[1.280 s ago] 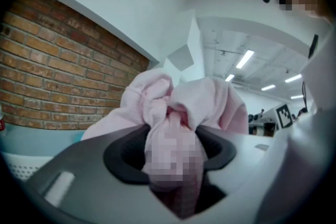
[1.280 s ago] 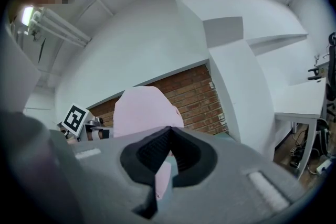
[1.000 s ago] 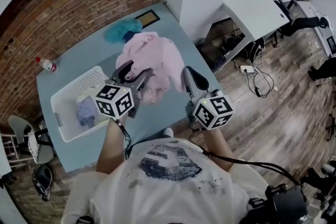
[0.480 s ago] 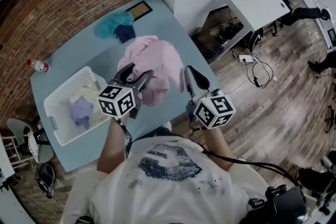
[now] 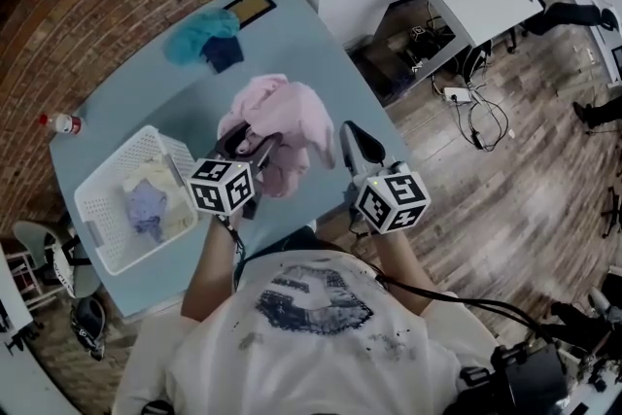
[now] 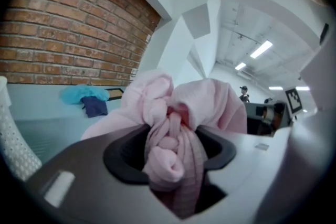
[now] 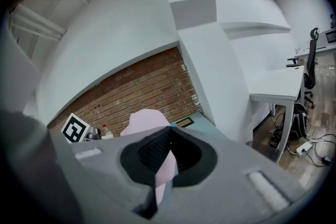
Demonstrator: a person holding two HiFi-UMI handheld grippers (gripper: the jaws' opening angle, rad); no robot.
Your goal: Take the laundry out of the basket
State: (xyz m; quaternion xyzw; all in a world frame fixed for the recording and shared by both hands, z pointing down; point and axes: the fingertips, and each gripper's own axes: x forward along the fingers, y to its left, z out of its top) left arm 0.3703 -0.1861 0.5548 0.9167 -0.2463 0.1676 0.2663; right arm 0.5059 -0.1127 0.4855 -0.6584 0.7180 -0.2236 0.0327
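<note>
Two grippers pinched one pink garment [image 5: 287, 112].
Left gripper [image 5: 255, 143] clamped a bunch, right gripper [image 5: 348, 133] its edge, above the table's [image 5: 292, 24] near edge.

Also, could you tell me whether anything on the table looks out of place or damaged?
Nothing looks spilled or damaged. The pink garment is only bunched up in the left gripper, and the teal and navy clothes lie crumpled at the far corner of the table.

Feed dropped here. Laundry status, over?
Left gripper and right gripper both shut on pink garment, outside basket. More laundry left in basket. Nothing blocking.
</note>
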